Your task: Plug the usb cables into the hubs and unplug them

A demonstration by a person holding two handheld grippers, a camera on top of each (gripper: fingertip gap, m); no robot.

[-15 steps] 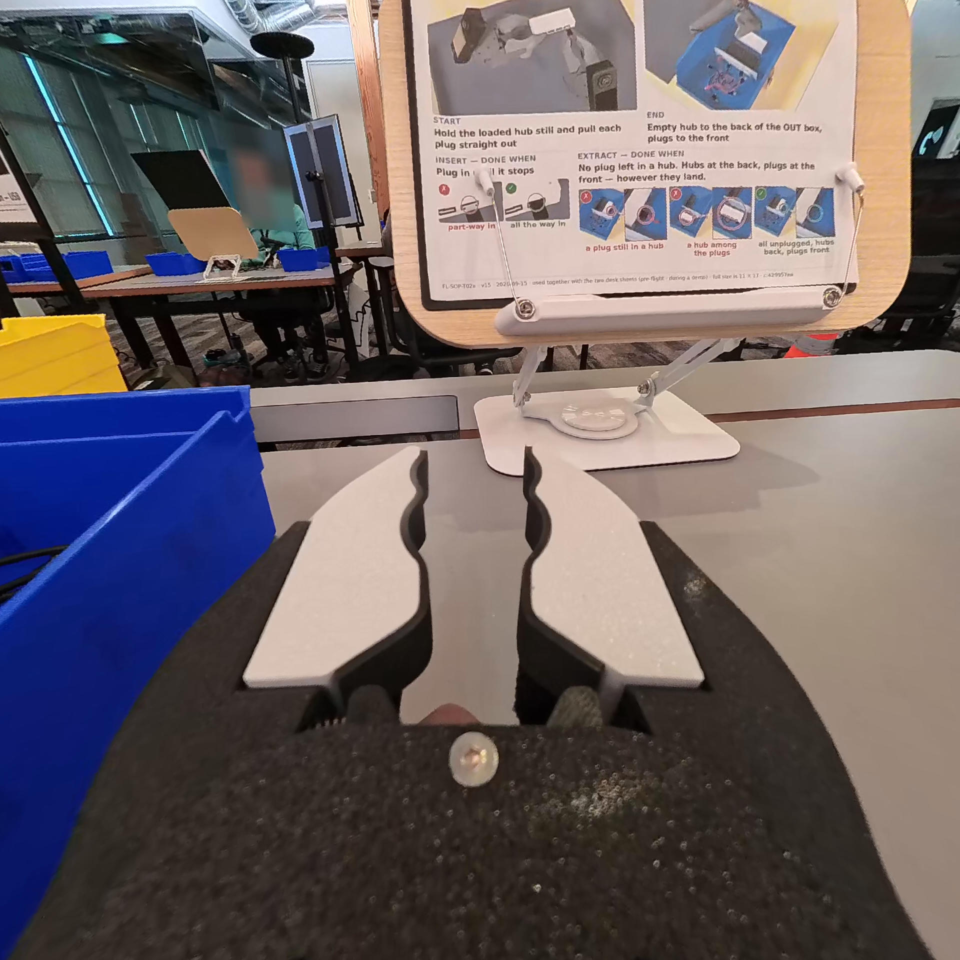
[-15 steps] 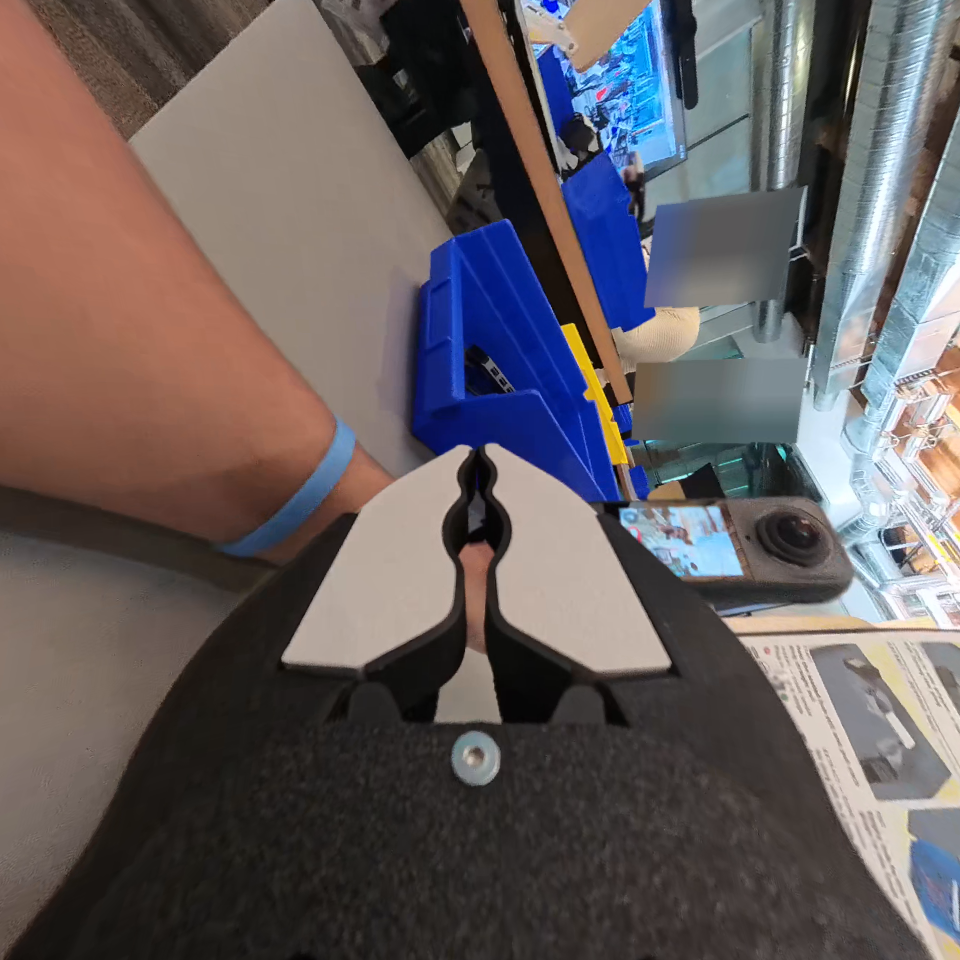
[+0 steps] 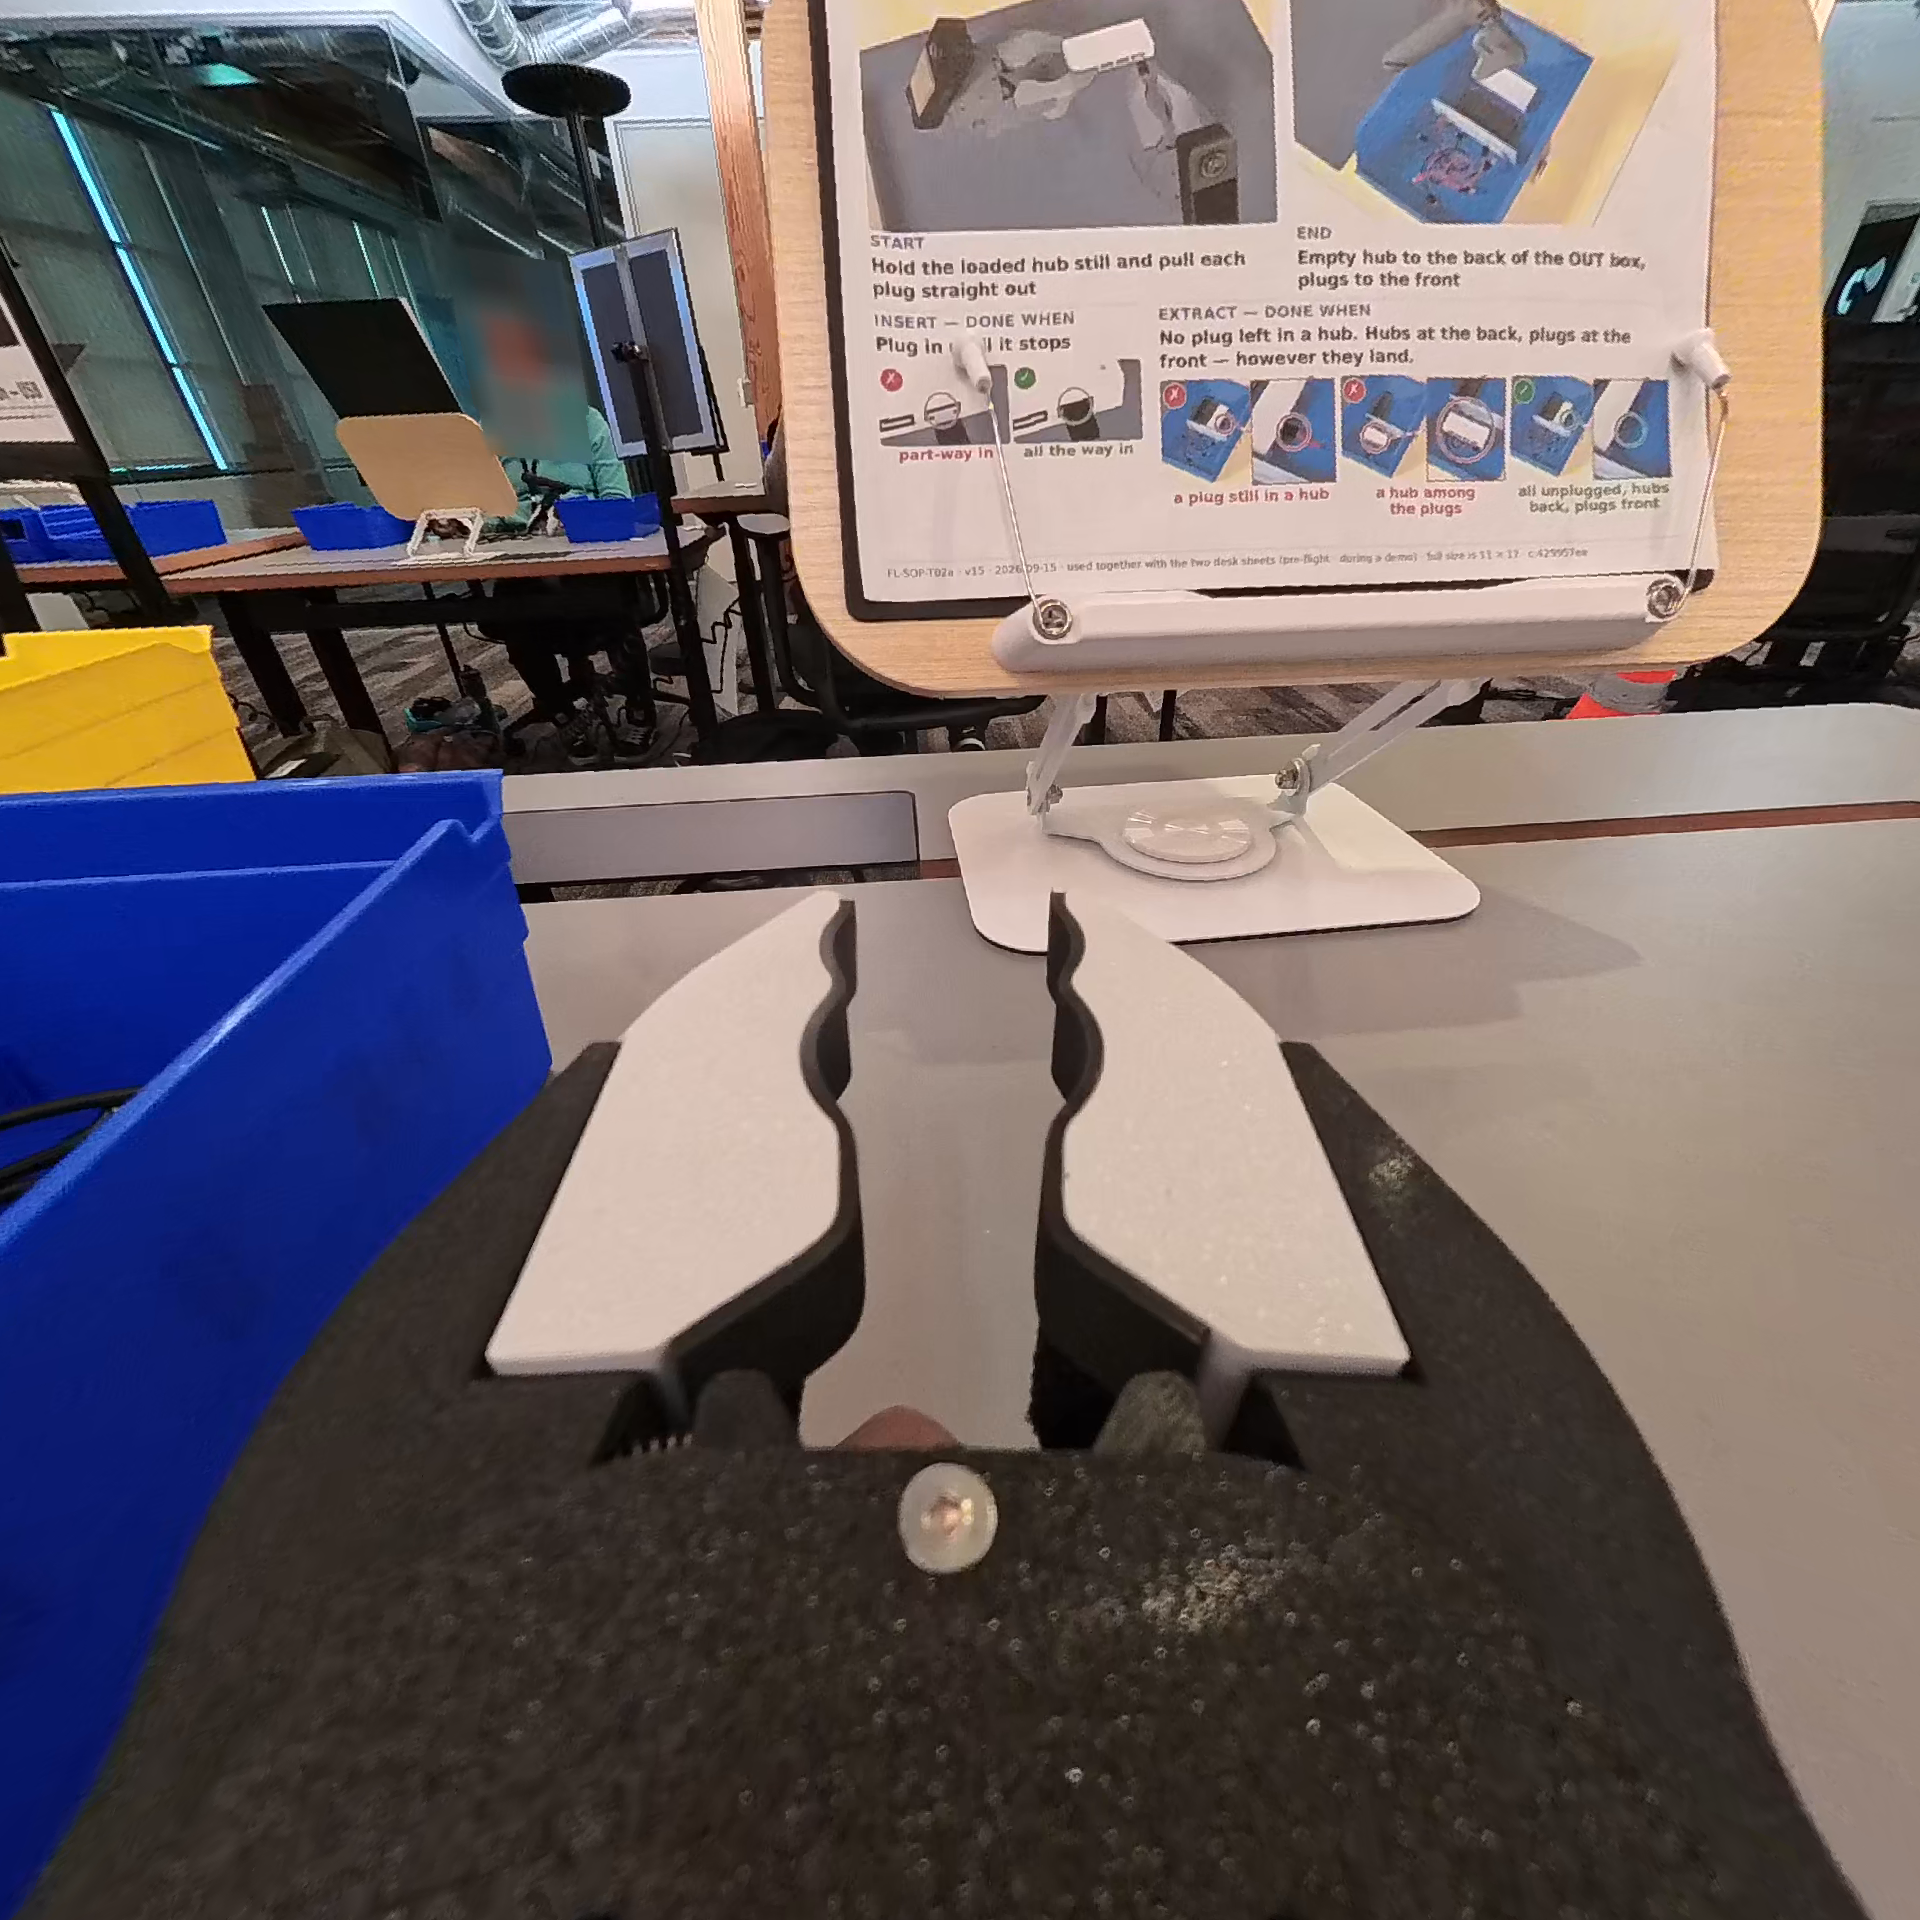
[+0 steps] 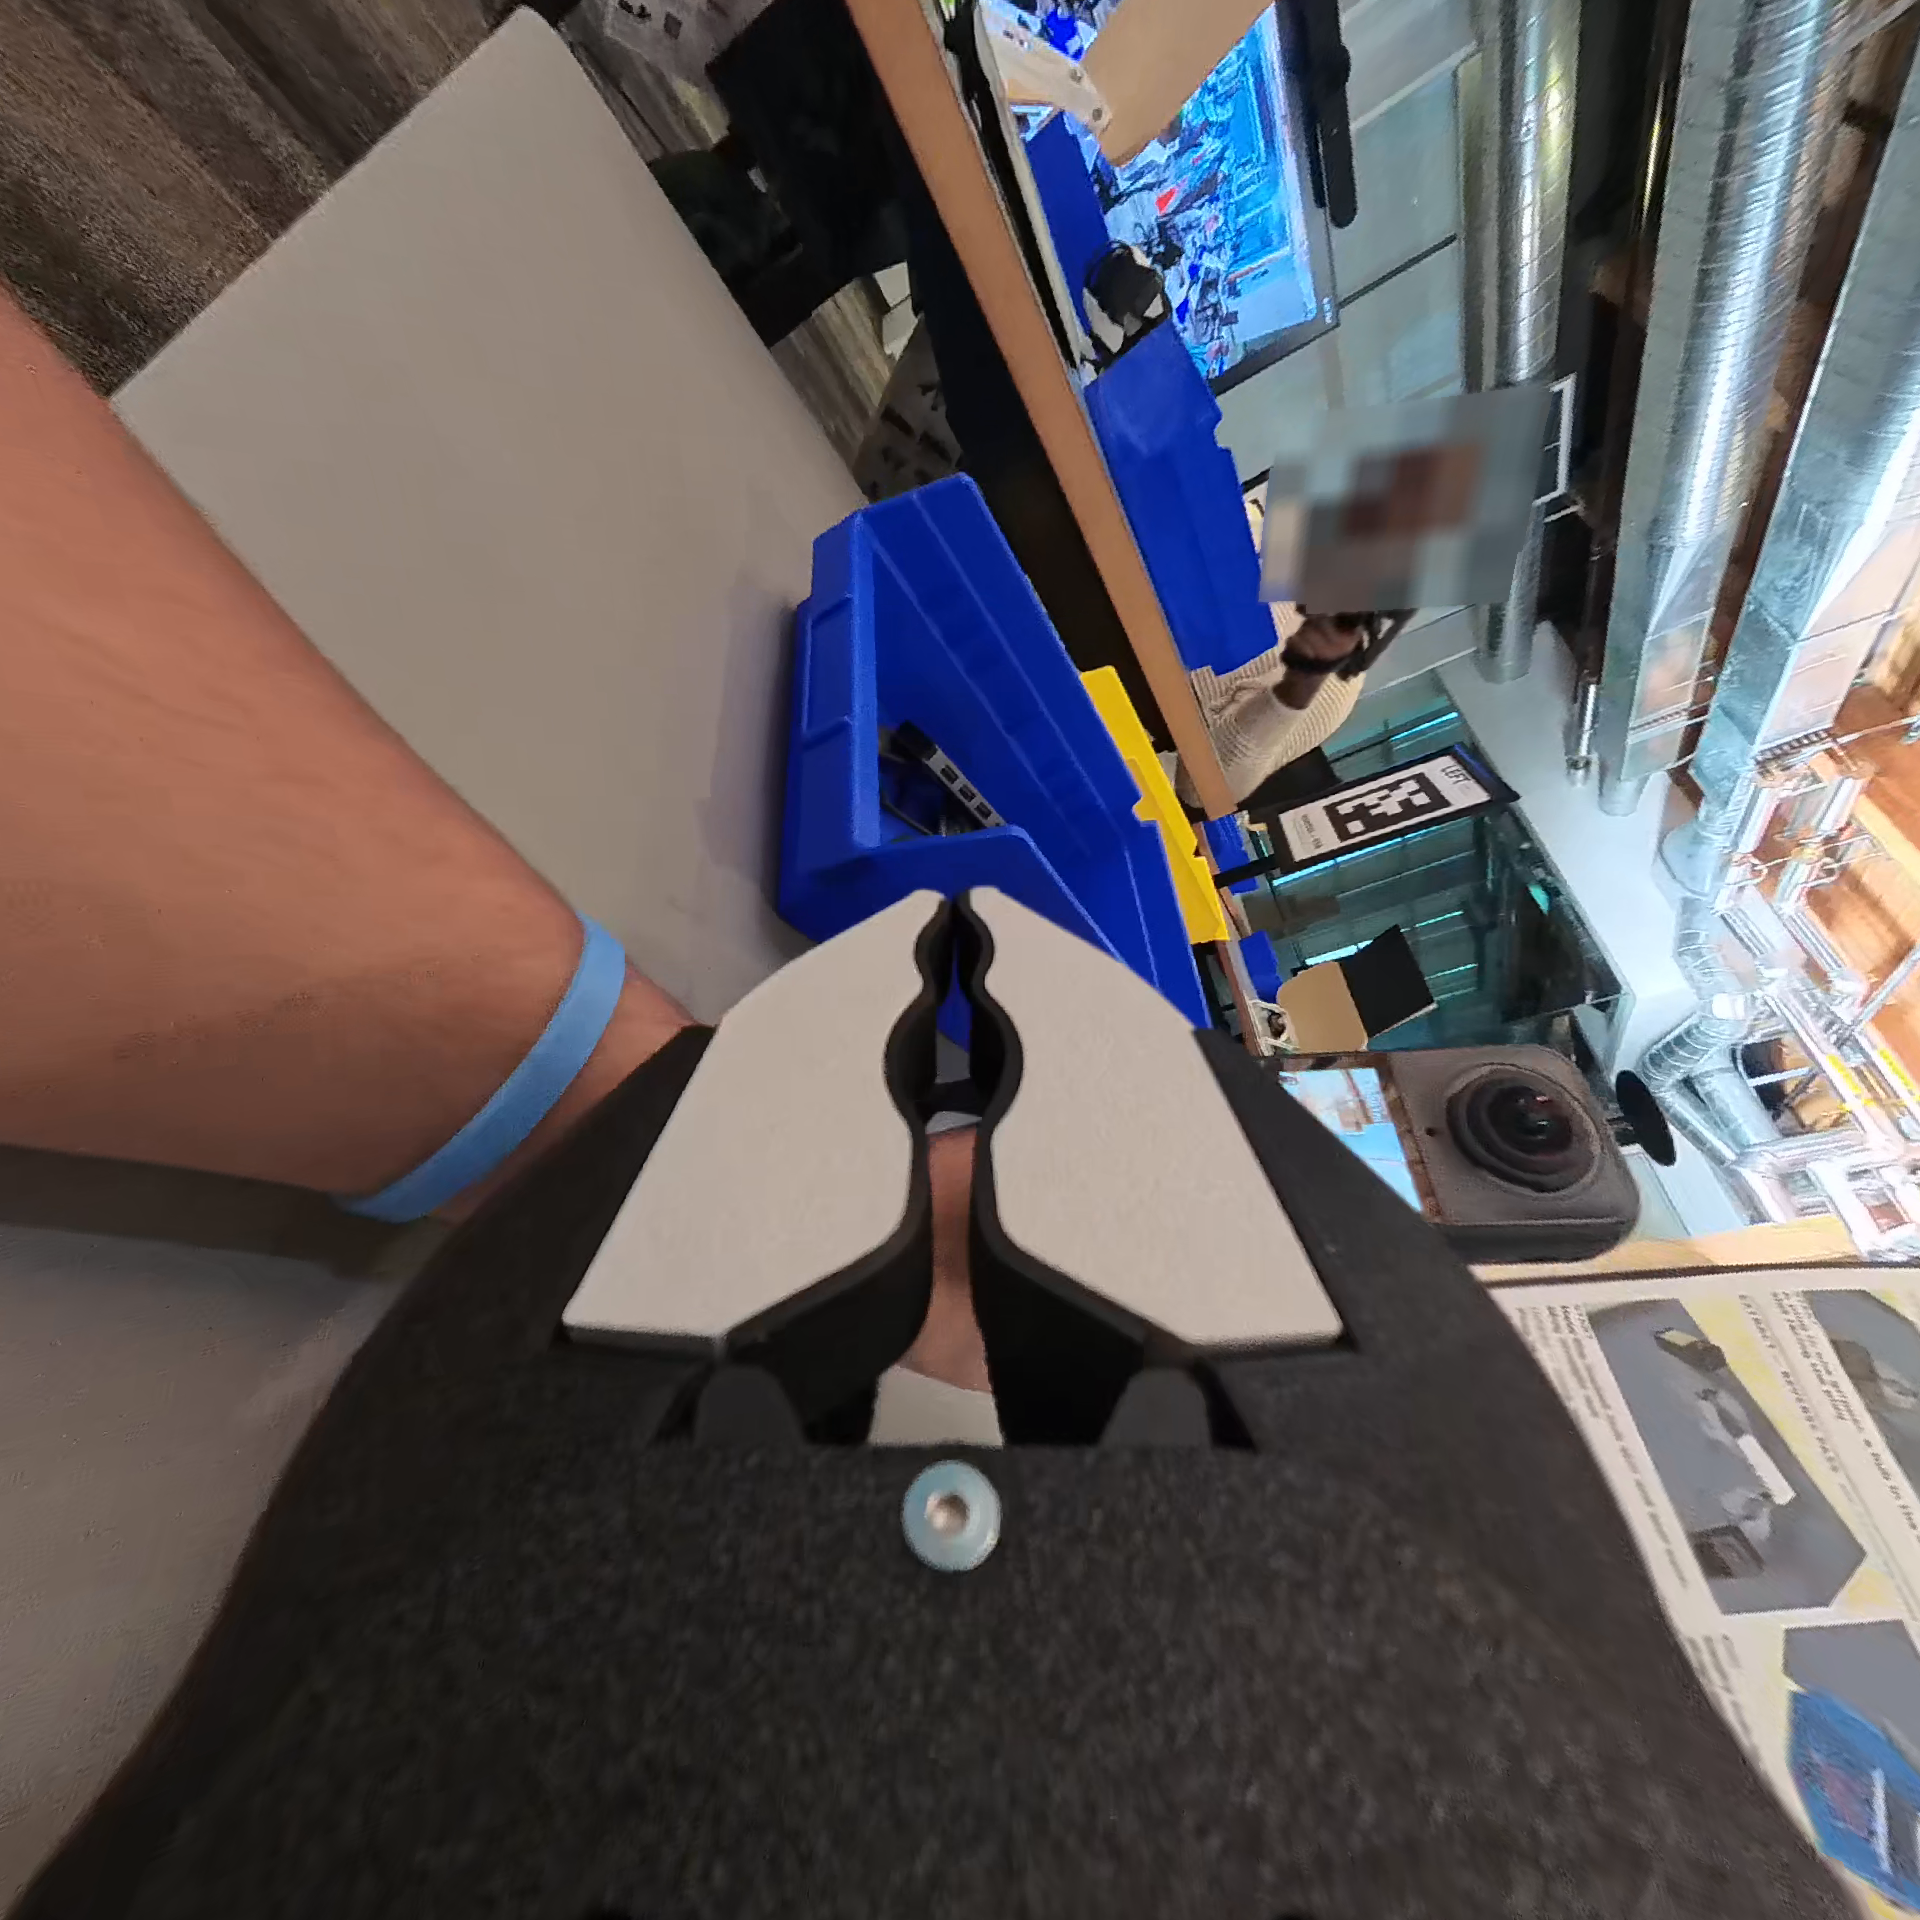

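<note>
Blue bin (image 4: 935,665) nearer right claw (image 4: 954,914) than before

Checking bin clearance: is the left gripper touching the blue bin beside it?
Cannot tell. In the left wrist view the left gripper is open beside the blue bin, but its black body overlaps the bin wall, hiding any gap.

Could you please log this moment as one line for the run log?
left gripper: open, empty, over table | right gripper: shut, empty | hub in blue bin, untouched
</note>
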